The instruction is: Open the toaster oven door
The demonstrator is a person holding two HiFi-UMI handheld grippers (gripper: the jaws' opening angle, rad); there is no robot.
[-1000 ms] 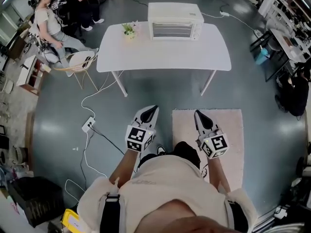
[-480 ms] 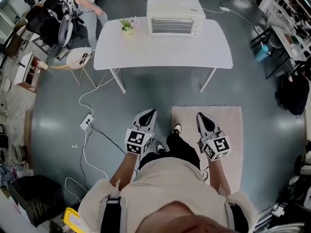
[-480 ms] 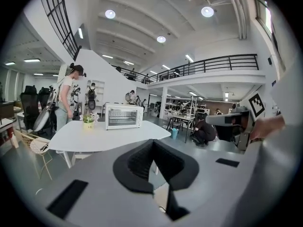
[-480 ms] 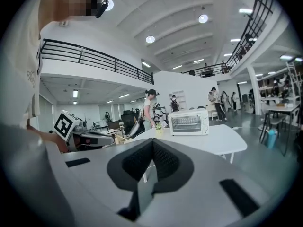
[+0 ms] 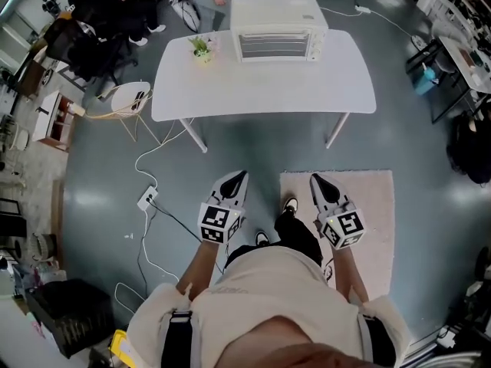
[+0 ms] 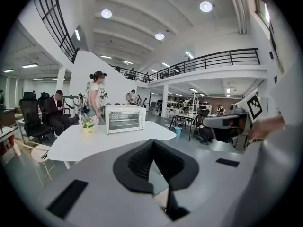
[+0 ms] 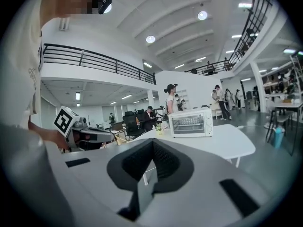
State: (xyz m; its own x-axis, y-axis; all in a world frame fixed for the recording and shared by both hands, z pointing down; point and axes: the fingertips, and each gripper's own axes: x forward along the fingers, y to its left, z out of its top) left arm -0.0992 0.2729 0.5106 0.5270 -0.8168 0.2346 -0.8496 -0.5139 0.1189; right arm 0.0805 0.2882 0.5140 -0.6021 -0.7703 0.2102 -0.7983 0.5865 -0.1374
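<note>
The white toaster oven stands at the far edge of the white table, its glass door shut. It also shows ahead in the left gripper view and the right gripper view. My left gripper and right gripper hang side by side over the floor, well short of the table and far from the oven. Both point toward the table, with their jaws meeting at the tip and nothing held between them.
A small potted plant sits left of the oven. A pale rug lies under my right side. A power strip with cables lies on the floor to the left, and a chair stands by the table's left end. People sit at back left.
The view has shifted slightly, and the table sits a little to the right of where it was. A person behind the table has walked along it. Both grippers keep their pose, still shut.
</note>
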